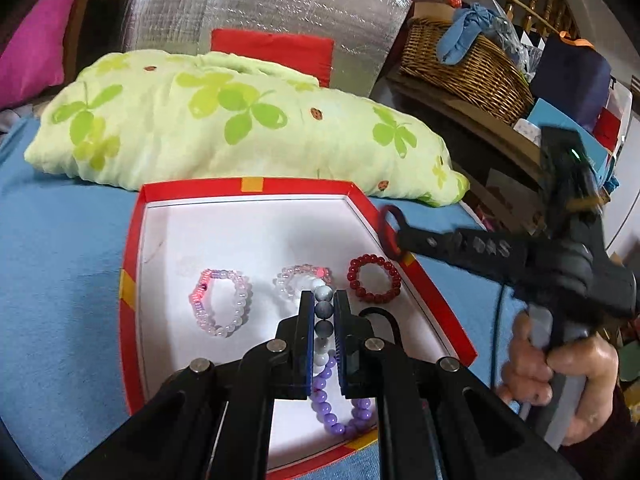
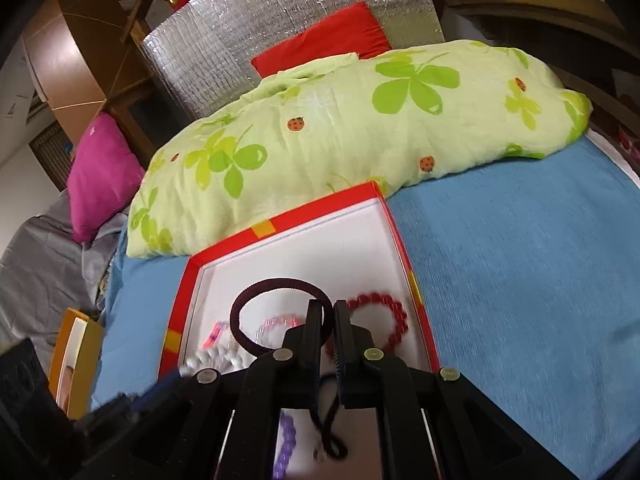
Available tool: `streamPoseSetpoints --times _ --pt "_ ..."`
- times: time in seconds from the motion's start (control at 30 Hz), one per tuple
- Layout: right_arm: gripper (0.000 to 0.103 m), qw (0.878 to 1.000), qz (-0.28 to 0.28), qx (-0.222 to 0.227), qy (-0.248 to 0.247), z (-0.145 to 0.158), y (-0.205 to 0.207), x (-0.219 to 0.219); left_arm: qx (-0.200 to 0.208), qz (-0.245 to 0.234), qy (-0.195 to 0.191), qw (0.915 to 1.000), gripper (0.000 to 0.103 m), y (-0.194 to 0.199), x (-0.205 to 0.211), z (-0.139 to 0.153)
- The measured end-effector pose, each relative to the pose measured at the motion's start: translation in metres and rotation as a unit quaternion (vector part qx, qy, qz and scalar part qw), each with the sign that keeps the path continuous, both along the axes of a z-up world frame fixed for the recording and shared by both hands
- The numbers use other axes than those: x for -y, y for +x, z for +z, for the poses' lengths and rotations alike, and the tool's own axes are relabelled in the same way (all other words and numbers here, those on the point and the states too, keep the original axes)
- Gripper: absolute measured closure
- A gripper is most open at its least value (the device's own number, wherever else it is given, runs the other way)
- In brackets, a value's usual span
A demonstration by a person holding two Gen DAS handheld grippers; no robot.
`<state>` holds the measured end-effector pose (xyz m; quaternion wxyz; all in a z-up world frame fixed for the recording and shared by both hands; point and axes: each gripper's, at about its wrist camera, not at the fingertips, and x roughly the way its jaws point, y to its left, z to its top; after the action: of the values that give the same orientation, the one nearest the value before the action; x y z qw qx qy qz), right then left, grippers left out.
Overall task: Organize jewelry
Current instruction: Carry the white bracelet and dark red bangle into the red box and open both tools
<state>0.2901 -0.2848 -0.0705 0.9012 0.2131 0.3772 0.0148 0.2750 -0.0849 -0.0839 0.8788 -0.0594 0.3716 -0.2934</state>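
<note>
A red box lid with a white inside (image 1: 256, 240) lies on the blue bed cover. In it lie a pink bead bracelet (image 1: 222, 303), a clear pink bracelet (image 1: 298, 282), a dark red bead bracelet (image 1: 374, 284) and a purple bead bracelet (image 1: 340, 412). My left gripper (image 1: 324, 300) is shut on a grey-white bead bracelet (image 1: 323, 312) above the box. My right gripper (image 2: 328, 308) is shut on a dark maroon hair tie (image 2: 280, 312), held over the box; it shows at the box's right rim in the left wrist view (image 1: 390, 236). A black hair tie (image 2: 332, 420) lies under the right gripper.
A green clover-print pillow (image 1: 240, 120) lies behind the box. A red cushion (image 1: 272, 52) and silver foil sheet (image 1: 260, 4) stand further back. A wicker basket (image 1: 472, 64) sits at the right. A magenta pillow (image 2: 100, 176) and a yellow box (image 2: 76, 360) are left.
</note>
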Motion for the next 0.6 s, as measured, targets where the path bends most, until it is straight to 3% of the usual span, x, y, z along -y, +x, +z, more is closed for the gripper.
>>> streamPoseSetpoints --times 0.27,0.6 --pt "0.096 1.000 0.007 -0.021 0.003 -0.009 0.039 -0.007 -0.009 -0.017 -0.006 0.9998 0.093 0.006 0.006 -0.003" --pt "0.095 0.999 0.013 -0.043 0.001 -0.026 0.078 -0.015 -0.061 0.012 0.085 0.9945 0.093 0.023 0.007 -0.030"
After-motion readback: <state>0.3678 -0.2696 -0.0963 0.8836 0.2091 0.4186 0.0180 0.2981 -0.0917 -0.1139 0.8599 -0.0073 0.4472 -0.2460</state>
